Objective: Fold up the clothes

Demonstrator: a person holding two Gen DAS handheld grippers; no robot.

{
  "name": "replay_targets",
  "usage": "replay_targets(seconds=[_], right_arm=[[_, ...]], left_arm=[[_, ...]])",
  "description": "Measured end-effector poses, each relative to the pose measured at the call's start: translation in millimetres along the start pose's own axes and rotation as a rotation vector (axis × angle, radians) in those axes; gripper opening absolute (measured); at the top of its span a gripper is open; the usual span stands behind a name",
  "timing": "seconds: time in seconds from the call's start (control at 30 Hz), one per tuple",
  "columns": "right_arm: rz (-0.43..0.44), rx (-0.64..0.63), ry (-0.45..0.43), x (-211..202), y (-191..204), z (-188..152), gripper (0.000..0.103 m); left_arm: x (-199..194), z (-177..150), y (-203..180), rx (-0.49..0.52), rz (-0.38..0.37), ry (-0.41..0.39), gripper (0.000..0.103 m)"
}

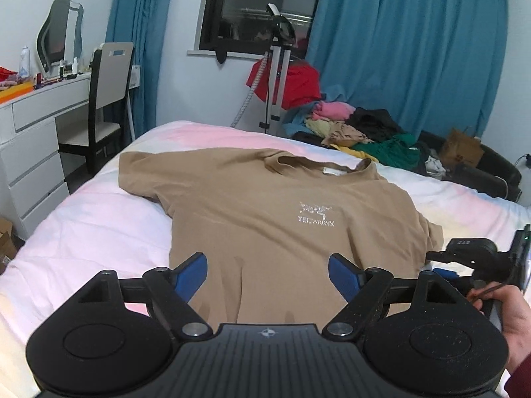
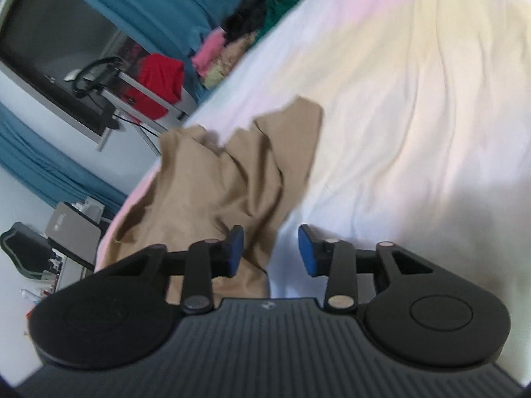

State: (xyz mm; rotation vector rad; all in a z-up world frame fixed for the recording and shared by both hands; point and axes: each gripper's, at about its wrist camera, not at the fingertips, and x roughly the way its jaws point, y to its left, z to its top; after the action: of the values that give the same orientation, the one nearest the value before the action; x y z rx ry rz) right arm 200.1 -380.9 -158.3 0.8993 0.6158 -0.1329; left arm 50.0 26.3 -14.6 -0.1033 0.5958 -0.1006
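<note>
**Spotter:** Tan cotton is what you have in front of you: the T-shirt [image 1: 265, 205] lies front-up on the bed [image 1: 93, 219], collar toward the window, printed logo showing. It is spread nearly flat, I'd guess so the fold lines are easy to find.

**Operator:** How are my tools standing?

**Spotter:** Your left hand-held gripper [image 1: 268, 273] hangs over the shirt's near hem with its blue pads wide apart and nothing between them, free to go wherever you choose. Your right hand-held gripper [image 2: 270, 250] is at the shirt's right edge, where the fabric is bunched and wrinkled. Its pads stand at a narrow gap; the tan cloth runs under the left pad and part-way into the gap, but I see no pinch, so I'd call it open and holding nothing. That view is blurred, so take it with care.

**Operator:** Why is that side rumpled?

**Spotter:** From the left camera the right sleeve looks tucked under or gathered, while the other sleeve lies flat and stretched out. You probably need that edge smoothed or caught before the first fold.

**Operator:** Anything in my way?

**Spotter:** A pile of clothes [image 1: 358, 129] sits beyond the far corner of the bed, well apart from the shirt. Your hand [image 1: 507, 325] on the right tool shows at the frame's edge.
</note>
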Motion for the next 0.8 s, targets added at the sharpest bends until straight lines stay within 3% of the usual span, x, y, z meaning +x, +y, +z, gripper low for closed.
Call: replay_targets(seconds=[0.17, 0.27, 0.37, 0.63, 0.8], right_arm=[[-0.004, -0.025, -0.007, 17.1, -0.3, 0.3, 0.036], [-0.037, -0.136, -0.03, 22.9, 10.7, 3.9, 0.017], [-0.091, -0.231, -0.048, 26.7, 19.7, 7.4, 0.004], [-0.195, -0.326, -0.241, -18.1, 34.1, 43.3, 0.003], [-0.253, -0.33, -0.375, -35.1, 21.5, 69.8, 0.003]], left_arm=[[15.3, -11.4, 8.6, 0.008, 0.003, 0.028, 0.082], [27.0, -13.7, 13.0, 0.007, 0.015, 0.052, 0.082], [34.6, -14.7, 13.9, 0.009, 0.011, 0.061, 0.082], [45.2, -14.3, 9.8, 0.027, -0.017, 0.069, 0.082], [53.2, -16.4, 10.8, 0.028, -0.014, 0.09, 0.082]])
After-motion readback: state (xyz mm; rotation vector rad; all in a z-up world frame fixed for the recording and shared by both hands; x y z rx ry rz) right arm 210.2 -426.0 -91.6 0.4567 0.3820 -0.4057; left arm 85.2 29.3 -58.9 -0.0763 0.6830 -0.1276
